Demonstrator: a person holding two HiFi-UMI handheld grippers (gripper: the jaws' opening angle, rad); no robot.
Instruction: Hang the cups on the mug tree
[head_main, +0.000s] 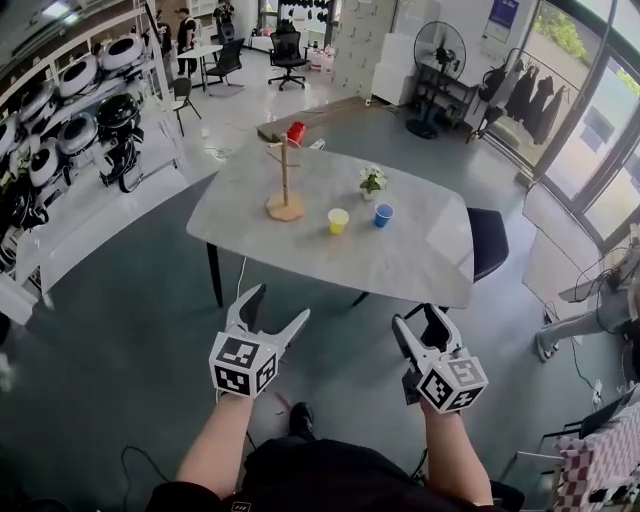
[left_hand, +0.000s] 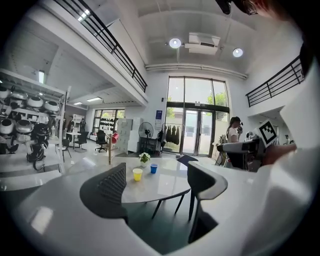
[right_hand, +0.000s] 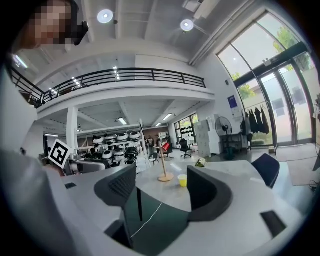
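1 red cup is already hung on the mug tree. 2 cups (yellow cup, blue cup) are left standing on the table, well ahead of both grippers. The left gripper and right gripper are held released, with nothing grasped.

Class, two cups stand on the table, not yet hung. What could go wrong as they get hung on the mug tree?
1. The yellow cup and blue cup stand close together near the small plant; the wide-open left gripper, reaching for one, might knock the other.
2. The mug tree is slim and already carries a red cup up high; a bump while hanging another might tip it.
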